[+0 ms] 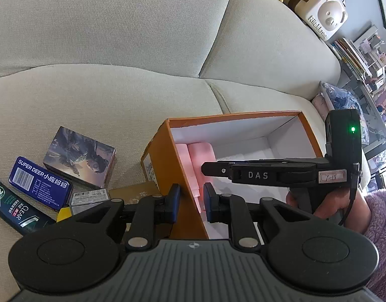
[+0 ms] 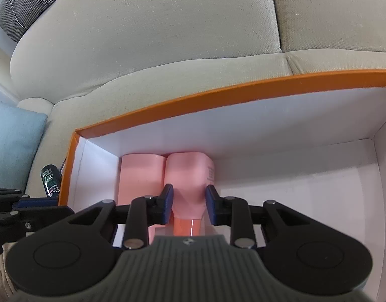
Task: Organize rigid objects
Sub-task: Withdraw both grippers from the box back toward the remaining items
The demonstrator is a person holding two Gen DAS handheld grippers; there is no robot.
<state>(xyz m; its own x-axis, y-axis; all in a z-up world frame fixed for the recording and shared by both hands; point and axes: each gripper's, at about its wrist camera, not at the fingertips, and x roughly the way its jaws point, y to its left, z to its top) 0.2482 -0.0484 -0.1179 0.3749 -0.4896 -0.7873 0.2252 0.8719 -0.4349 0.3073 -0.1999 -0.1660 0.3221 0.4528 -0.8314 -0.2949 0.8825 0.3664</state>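
My left claw (image 1: pixel 191 200) pinches the orange box's (image 1: pixel 185 176) near wall. My right claw (image 2: pixel 189 202), pads spread, straddles a pink bottle (image 2: pixel 186 173) lying in the box's nine-o'clock end.

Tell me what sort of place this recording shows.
Most likely a home living room. The work happens on a beige fabric sofa, with a light blue cushion at one end, and crowded shelves of books off to the side. An orange box sits on the seat.
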